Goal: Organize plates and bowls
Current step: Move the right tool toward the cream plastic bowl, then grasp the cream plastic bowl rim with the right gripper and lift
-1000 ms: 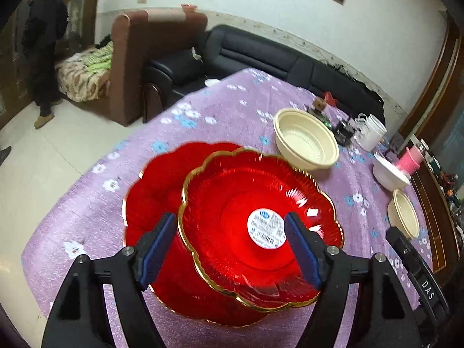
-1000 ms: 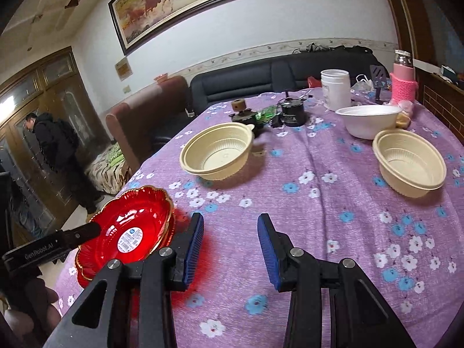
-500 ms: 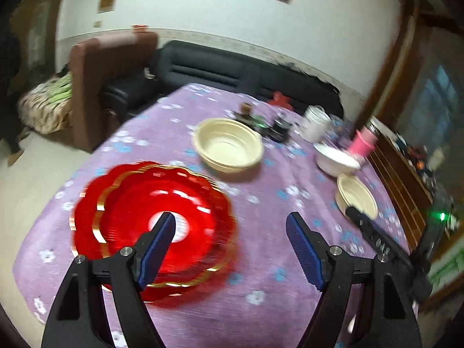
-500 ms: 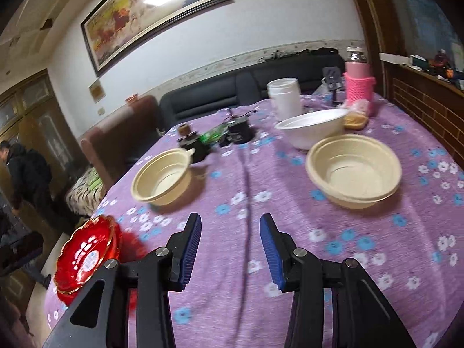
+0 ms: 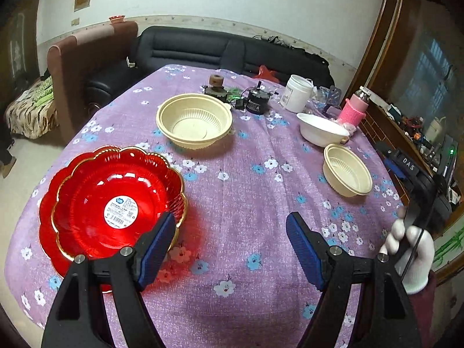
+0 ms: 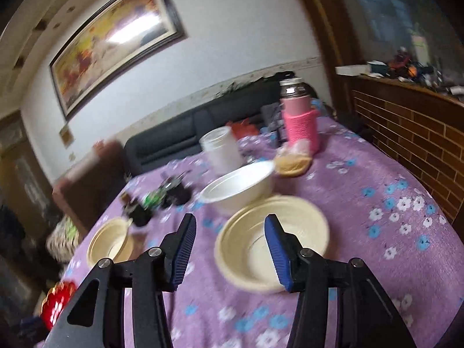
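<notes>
Since the earlier frame the left claw (image 5: 232, 246) has drawn off the stacked red plates (image 5: 113, 203) toward the middle of the desk (image 5: 246, 150), and the right claw (image 6: 229, 249) has swung across to the small cream bowl (image 6: 272, 240), its jaws having just been opening. Left claw: spread wide and empty, angled down over bare purple cloth; the red plates lie just beside its left finger, at the desk's near-left edge. Right claw: spread, nothing pressed between the pads; in its blurred view the right finger overlaps the small cream bowl, contact not discernible. A gloved hand (image 5: 411, 249) grips the right claw's handle beyond the desk's near-right edge. The large cream bowl (image 5: 194, 120) stands toward the far-left side; a white bowl (image 5: 322, 129) sits near the right edge, just behind the small cream bowl. Open cloth spans the centre and near edge; the far edge is crowded by a white jar (image 5: 298, 92) and a pink bottle (image 5: 355, 107).
</notes>
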`<action>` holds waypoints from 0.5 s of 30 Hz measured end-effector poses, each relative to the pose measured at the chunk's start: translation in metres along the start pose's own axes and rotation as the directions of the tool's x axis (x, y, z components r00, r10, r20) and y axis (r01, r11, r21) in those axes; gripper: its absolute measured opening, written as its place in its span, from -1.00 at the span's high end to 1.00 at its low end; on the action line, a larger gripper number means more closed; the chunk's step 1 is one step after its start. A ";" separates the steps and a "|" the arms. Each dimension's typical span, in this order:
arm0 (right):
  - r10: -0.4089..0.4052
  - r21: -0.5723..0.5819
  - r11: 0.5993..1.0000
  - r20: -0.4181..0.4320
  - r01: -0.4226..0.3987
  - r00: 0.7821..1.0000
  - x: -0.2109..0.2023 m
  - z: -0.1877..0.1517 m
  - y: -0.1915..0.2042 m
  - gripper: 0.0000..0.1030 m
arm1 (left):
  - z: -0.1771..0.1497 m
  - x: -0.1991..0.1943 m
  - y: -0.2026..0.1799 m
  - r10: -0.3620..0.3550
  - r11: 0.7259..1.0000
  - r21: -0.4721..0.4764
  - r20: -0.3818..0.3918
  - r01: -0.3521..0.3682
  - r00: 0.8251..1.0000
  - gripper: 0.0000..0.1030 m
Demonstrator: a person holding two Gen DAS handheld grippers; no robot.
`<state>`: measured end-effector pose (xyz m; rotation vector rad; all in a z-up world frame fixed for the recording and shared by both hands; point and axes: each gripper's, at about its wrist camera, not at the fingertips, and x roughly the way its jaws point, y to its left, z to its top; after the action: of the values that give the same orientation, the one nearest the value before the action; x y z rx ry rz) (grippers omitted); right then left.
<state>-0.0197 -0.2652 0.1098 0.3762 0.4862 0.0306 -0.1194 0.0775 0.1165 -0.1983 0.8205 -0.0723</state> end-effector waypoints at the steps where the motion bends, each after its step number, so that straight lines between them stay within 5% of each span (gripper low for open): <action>1: -0.021 0.026 0.999 0.006 0.021 1.000 0.004 0.000 -0.014 -0.03 | -0.001 0.002 -0.002 0.008 1.000 0.006 -0.004 -0.008 1.000 -0.51; 12: -0.058 0.187 0.978 -0.208 0.098 0.976 0.066 -0.016 -0.090 -0.01 | -0.011 0.051 -0.047 -0.042 0.997 0.066 -0.127 0.051 0.991 -0.51; 15: 0.020 0.222 0.974 -0.259 0.040 0.966 0.081 -0.024 -0.094 0.52 | -0.015 0.059 -0.051 -0.047 0.996 0.072 -0.147 0.058 0.988 -0.51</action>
<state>0.0352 -0.3347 0.0194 0.5968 0.7553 0.0148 -0.0897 0.0168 0.0750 -0.1438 0.9558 -0.1694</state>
